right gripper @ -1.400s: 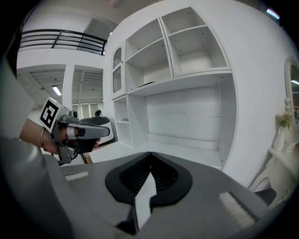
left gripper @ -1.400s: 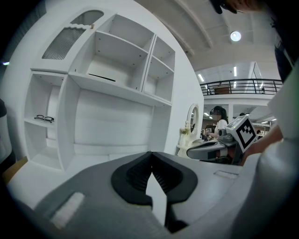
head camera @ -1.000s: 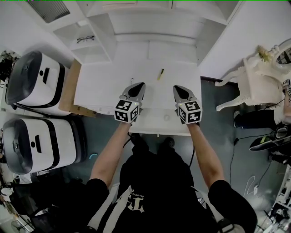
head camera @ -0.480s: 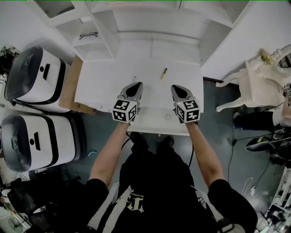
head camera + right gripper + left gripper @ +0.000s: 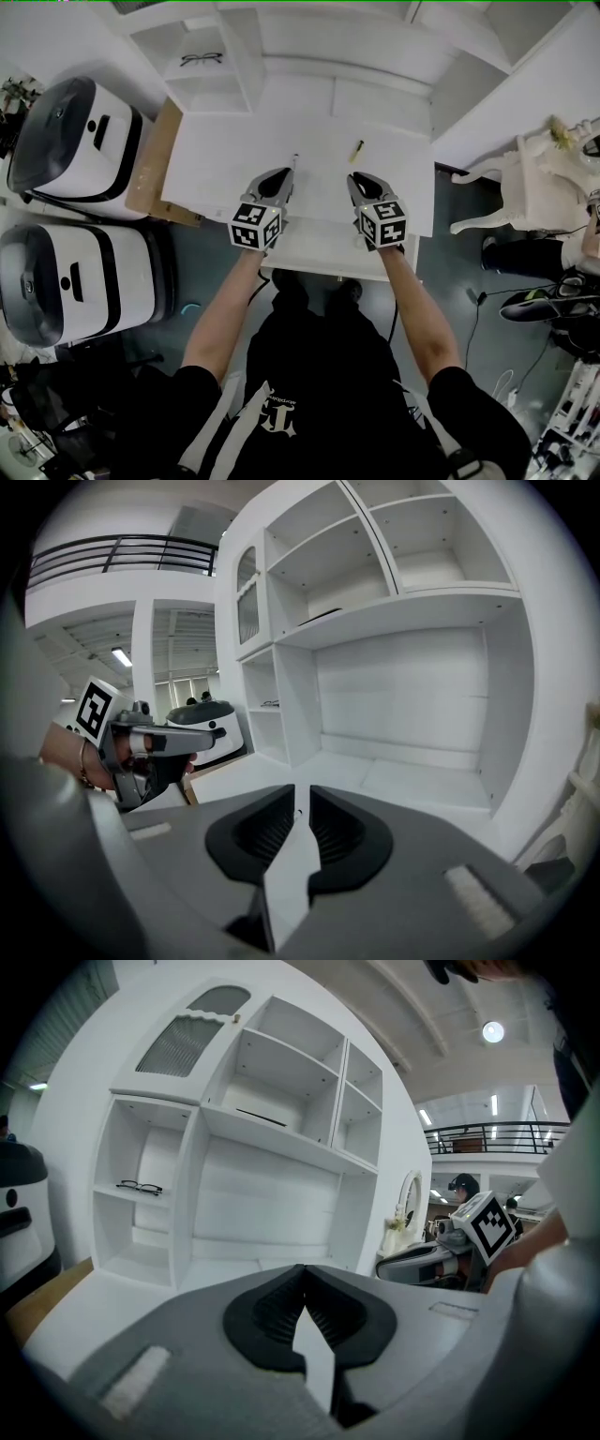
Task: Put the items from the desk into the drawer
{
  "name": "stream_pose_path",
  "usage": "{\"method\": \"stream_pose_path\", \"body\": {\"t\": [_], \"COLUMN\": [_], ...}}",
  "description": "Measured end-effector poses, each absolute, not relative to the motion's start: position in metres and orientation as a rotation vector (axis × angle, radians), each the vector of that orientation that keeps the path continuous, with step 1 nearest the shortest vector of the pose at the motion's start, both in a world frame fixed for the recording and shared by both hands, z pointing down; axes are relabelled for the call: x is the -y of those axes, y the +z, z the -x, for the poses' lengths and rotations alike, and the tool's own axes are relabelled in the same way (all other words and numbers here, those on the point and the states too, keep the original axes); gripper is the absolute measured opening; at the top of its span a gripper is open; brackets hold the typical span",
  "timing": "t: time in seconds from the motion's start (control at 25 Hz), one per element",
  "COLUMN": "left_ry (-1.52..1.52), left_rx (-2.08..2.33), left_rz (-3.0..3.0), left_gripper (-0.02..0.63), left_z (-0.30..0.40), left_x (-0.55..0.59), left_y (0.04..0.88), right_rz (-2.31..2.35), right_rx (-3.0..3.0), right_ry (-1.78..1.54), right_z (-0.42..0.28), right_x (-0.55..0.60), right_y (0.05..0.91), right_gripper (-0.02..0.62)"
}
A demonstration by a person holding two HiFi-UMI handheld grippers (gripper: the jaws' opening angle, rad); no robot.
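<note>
Left gripper (image 5: 302, 1277): closed, empty | right gripper (image 5: 300, 803): jaws just opening, nothing between, likely readying for pen (image 5: 357, 148) on desk (image 5: 211, 164)

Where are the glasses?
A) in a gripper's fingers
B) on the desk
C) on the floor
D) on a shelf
D: the glasses lie on a shelf in the left part of the white cabinet.
</note>
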State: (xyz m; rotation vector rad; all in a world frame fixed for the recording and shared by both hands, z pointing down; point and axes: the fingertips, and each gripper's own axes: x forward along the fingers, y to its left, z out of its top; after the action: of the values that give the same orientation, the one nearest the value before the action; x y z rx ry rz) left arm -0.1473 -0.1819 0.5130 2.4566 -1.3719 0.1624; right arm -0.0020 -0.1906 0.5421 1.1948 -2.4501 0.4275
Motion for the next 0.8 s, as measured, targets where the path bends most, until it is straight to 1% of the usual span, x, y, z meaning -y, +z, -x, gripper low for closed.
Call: {"method": "stream_pose_path", "body": {"t": [0.36, 0.8], "left_ry": [0.199, 0.271], "left_rx": [1.349, 1.253], "left_rz": [-2.425, -2.432], "left_gripper": [-0.003, -0.003], "left_z": [0.202, 0.240], "left_x": [0.190, 0.208], "left_y": [0.542, 0.584], "right_rz": [-1.150, -1.120], "right_rx": [2.385, 2.252], "right_ry": [0.500, 0.574], "right_z": [0.068, 0.126], "right_x": [0.210, 0.226], "right_y": [0.587, 0.656], "right_gripper": [0.117, 0.152]}}
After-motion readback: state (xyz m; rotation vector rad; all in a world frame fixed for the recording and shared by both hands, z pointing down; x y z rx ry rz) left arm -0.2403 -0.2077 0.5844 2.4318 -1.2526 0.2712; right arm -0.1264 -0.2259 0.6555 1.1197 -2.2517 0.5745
